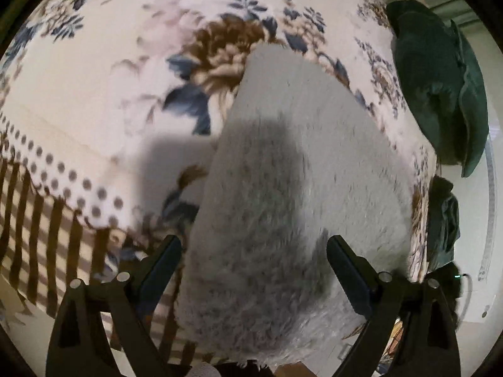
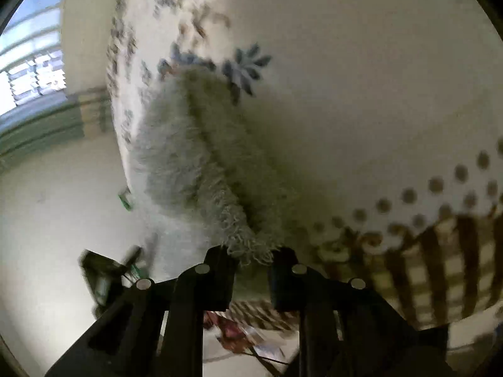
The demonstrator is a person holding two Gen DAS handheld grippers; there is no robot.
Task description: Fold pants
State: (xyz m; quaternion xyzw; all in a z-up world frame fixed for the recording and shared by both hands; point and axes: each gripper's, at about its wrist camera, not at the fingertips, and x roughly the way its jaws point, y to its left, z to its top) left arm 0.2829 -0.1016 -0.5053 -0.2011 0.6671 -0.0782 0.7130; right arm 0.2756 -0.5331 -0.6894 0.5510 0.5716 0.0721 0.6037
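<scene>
**Pants pinched at one end, the fold about to begin**

Pants (image 1: 283, 188), a single pair in fluffy grey pile, lay lengthwise along the bed (image 1: 94, 94), on a floral blanket whose dotted border and striped edge hung over the near side. We held two tools. Our right hand-held gripper (image 2: 251, 254) had its jaws drawn in on the shaggy near end of the garment, a tuft of pile sitting pinched between the pads. Our left hand-held gripper (image 1: 254, 251) stood wide apart above the broad near part of the cloth, its fingers straddling it and clamping nothing.

We judged this the grasping step: one corner taken, the other not yet. The next move seemed to call for the left jaws to sink into the pile and close on the edge, so both ends could be lifted together and carried over.

Beyond the pants we counted two dark green garments: one large heap (image 1: 440, 88) at the far edge, one smaller (image 1: 443, 220) below it.
</scene>
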